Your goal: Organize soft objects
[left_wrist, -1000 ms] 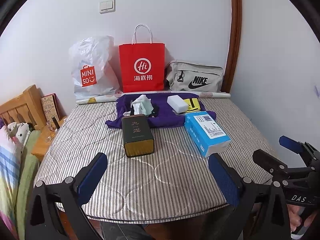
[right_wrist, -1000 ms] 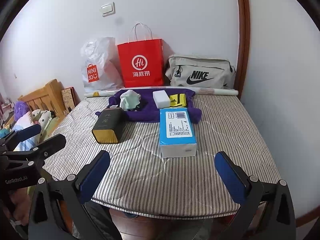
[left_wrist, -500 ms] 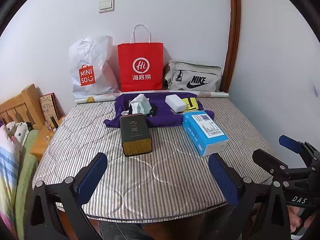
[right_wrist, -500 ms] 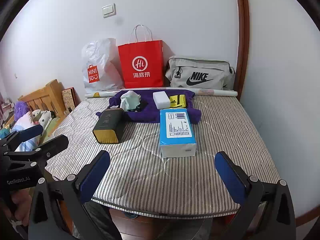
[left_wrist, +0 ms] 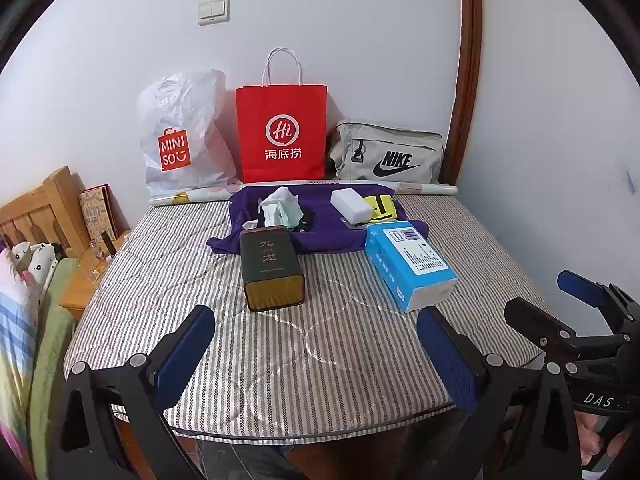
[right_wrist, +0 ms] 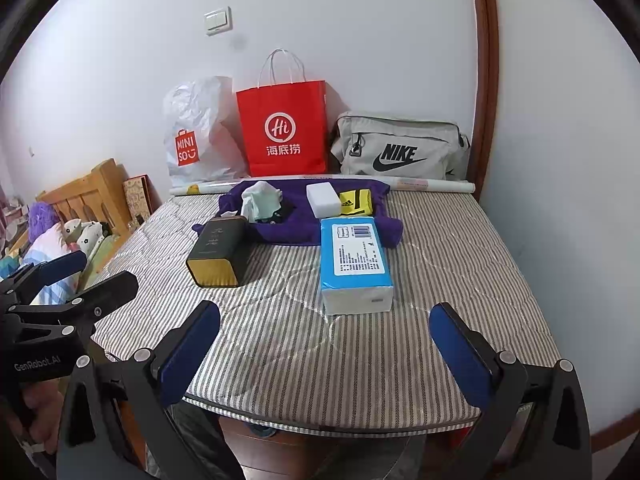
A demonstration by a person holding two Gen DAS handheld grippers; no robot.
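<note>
1. Striped grey cloth covers the mattress (left_wrist: 320, 340) where all the things lie; we hold both grippers low at its near edge, and nothing is in them.
2. Our left gripper (left_wrist: 316, 344) has its blue pads wide apart, and our right gripper (right_wrist: 324, 344) is spread the same way.
3. We judge the blue tissue pack (right_wrist: 355, 264) is the soft thing to take first. It lies straight ahead of the right gripper, with its long axis pointing away from us, so the right hand is nearer.
4. From the left gripper the pack lies ahead and to the right, and the dark tin (left_wrist: 272, 268) with gold characters lies straight ahead.
5. Behind them the purple cloth (right_wrist: 296, 228) carries crumpled pale fabric (right_wrist: 260, 200), a white block (right_wrist: 323, 199) and a yellow Adidas piece (right_wrist: 355, 202).
6. At the wall we read "MINISO" on the plastic bag (left_wrist: 184, 136), "Hi" with Chinese characters on the red paper bag (left_wrist: 282, 132), and "NIKE" on the grey pouch (left_wrist: 388, 156).
</note>
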